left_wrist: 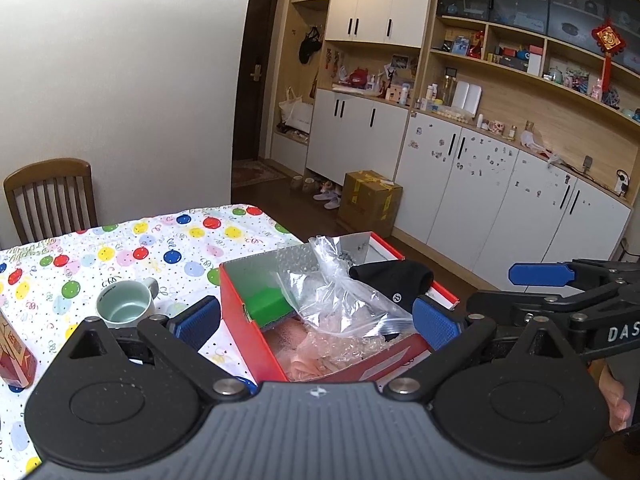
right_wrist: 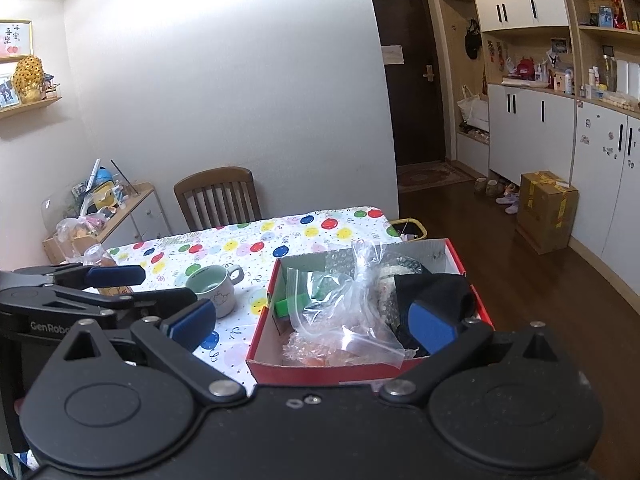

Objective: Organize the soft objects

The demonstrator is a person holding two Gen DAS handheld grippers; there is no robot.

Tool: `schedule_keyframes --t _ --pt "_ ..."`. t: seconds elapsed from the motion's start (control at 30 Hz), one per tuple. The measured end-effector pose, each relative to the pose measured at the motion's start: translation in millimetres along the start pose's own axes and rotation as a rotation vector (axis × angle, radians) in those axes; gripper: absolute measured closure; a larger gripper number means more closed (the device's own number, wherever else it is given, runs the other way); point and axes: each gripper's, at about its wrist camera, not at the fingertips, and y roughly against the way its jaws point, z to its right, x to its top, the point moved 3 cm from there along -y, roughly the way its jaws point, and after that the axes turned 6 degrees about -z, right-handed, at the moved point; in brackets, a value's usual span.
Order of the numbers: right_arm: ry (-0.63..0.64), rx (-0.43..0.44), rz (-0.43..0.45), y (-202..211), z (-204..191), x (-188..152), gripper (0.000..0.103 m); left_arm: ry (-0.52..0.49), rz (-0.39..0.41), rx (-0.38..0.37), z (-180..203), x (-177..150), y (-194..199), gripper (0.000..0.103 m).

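Both grippers' jaws gape above the filled red box (right_wrist: 332, 368).

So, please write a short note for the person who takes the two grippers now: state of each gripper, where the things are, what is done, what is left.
Left gripper: open, holds nothing, hovers in front of the red box.
Right gripper: open, holds nothing, beside the left one, also in front of the box.
In the box: clear plastic bag, bubble wrap, green sponge, something pink, and a black cloth draped over the right rim.
Mug stands on the dotted tablecloth, left of the box.
Done: the soft things in view are in the box.
Left: probably tuck the black cloth fully inside.
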Motion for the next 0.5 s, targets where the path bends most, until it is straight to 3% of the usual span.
schedule_keyframes --t 0.5 --pt "-0.002 -0.008 -0.002 -0.8 -6.6 -1.0 0.000 0.006 0.004 -0.018 -4.6 -1.4 6.3 0.000"
